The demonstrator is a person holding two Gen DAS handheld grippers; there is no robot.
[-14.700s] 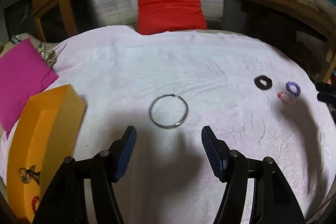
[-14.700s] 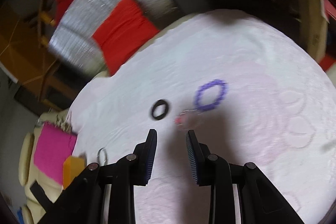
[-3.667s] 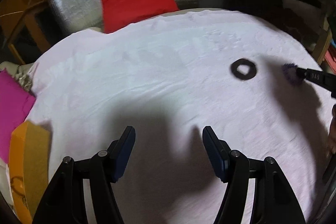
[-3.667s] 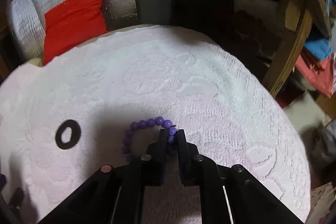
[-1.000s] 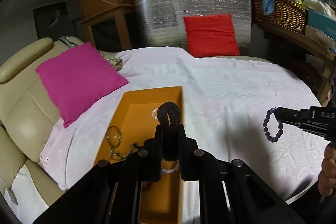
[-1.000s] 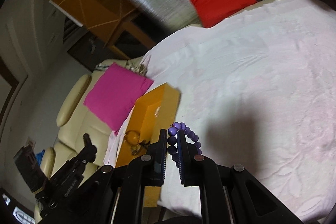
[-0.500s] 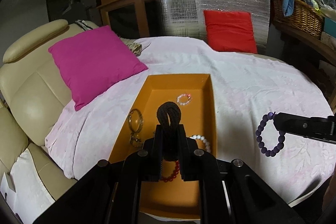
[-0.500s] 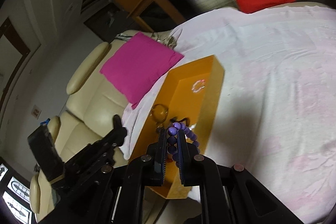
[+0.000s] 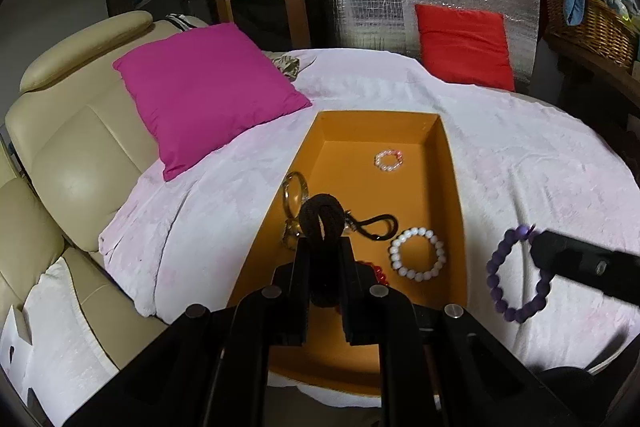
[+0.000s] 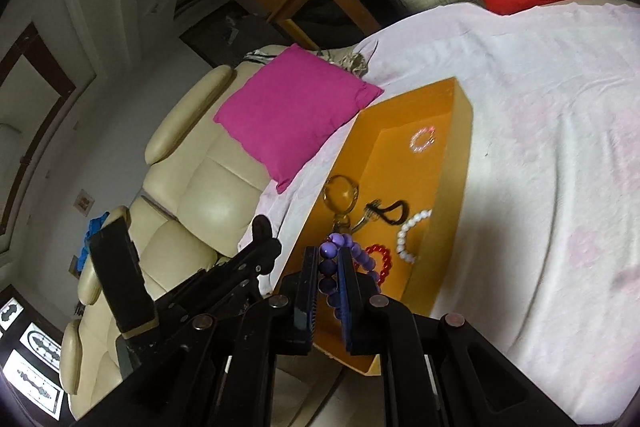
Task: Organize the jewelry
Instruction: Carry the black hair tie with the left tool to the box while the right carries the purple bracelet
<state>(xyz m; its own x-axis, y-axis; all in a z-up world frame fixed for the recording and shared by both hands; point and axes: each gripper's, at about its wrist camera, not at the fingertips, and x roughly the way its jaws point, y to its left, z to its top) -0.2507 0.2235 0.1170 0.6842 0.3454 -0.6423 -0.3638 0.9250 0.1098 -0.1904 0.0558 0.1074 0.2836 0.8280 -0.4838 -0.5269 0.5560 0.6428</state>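
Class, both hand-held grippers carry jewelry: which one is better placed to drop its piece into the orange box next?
Left. The left hand-held gripper holds the black hair tie directly above the orange box, while the purple bead bracelet hangs beyond the box's right wall.

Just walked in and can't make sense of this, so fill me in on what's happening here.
Someone is sorting jewelry into an orange tray on a pink-covered table. The left hand-held gripper is shut on a black hair tie above the tray. The right hand-held gripper is shut on a purple bead bracelet, which hangs beside the tray's right edge. Inside the tray lie a white bead bracelet, a small pink bracelet, a red bead bracelet and a metal bangle.
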